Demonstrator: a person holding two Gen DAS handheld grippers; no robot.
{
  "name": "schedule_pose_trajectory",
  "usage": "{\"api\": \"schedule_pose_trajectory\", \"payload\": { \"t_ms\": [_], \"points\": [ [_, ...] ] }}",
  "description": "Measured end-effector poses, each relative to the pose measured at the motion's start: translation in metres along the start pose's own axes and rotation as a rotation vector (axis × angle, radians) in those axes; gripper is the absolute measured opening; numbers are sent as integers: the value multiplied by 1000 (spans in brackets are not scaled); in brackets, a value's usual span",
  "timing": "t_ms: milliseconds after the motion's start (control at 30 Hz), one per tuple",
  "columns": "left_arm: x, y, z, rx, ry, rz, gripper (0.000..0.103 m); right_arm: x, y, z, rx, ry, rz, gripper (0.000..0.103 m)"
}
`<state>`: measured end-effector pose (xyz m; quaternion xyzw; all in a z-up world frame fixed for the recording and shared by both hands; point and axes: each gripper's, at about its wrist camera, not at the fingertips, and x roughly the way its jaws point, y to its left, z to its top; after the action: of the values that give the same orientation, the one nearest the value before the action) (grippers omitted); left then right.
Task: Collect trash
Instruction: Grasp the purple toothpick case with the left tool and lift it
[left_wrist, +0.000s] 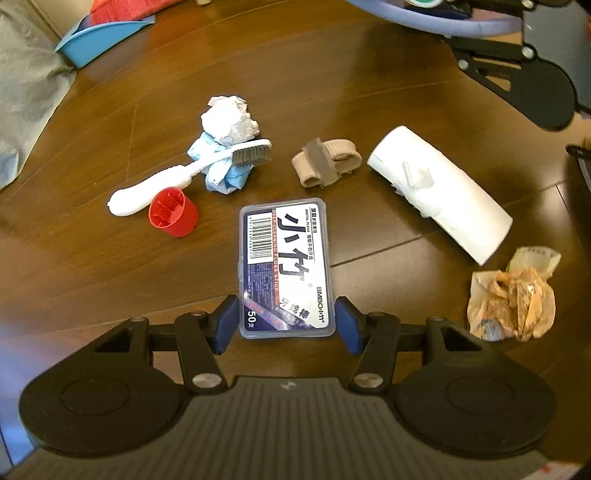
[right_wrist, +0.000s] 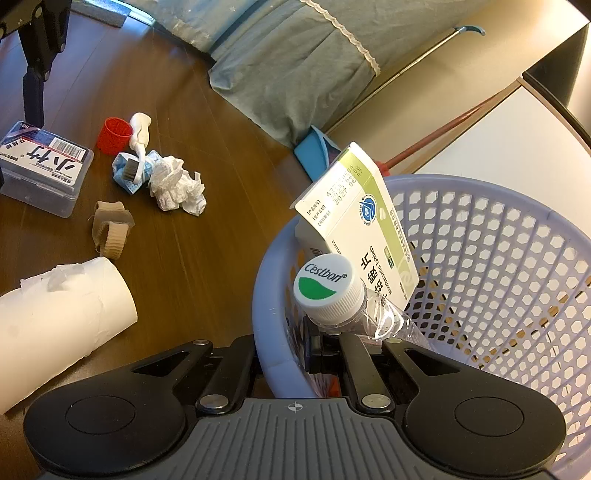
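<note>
A clear dental floss box (left_wrist: 286, 269) with a printed label lies on the brown wooden floor. My left gripper (left_wrist: 287, 323) points down over its near end, and both blue pads (left_wrist: 226, 321) press against its sides. On the floor around it lie a white toothbrush (left_wrist: 177, 173), a red cap (left_wrist: 173, 216), crumpled white and blue tissue (left_wrist: 225, 147), a beige taped band (left_wrist: 325, 162), a white paper roll (left_wrist: 439, 192) and a crumpled orange wrapper (left_wrist: 513, 299). My right gripper (right_wrist: 284, 354) is shut on the rim of the lilac basket (right_wrist: 498, 258), which holds a medicine carton (right_wrist: 365, 225) and a plastic bottle (right_wrist: 332, 291).
A grey-green bed cover (right_wrist: 288, 66) hangs at the floor's far side, with a blue dustpan (right_wrist: 314, 155) beside it. A red-handled stick (right_wrist: 443, 129) leans by a pale cabinet (right_wrist: 517, 129). Open floor lies between the basket and the scattered trash.
</note>
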<state>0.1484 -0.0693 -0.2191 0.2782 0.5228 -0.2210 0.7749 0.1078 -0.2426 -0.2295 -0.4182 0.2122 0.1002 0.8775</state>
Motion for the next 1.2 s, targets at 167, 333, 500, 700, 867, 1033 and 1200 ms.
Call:
{"api": "schedule_pose_trajectory", "payload": {
  "t_ms": [167, 333, 500, 700, 867, 1033, 1200],
  "points": [
    [-9, 1, -2, 29, 12, 5, 51, -1, 0, -1, 0, 0, 0, 4],
    [-22, 7, -6, 46, 18, 25, 51, -1, 1, -1, 1, 1, -1, 4],
    [-37, 14, -12, 67, 27, 52, 51, -1, 1, -1, 1, 1, -1, 4],
    [-53, 18, -16, 84, 38, 73, 51, -1, 1, -1, 0, 0, -1, 4],
    [-60, 20, -18, 81, 47, 78, 51, -1, 2, -1, -1, 1, -1, 4],
    [-63, 20, -15, 97, 40, 91, 51, -1, 2, -1, -1, 1, 0, 4],
    [-66, 21, -10, 95, 30, 97, 51, -1, 2, -1, -1, 1, 0, 4]
  ]
}}
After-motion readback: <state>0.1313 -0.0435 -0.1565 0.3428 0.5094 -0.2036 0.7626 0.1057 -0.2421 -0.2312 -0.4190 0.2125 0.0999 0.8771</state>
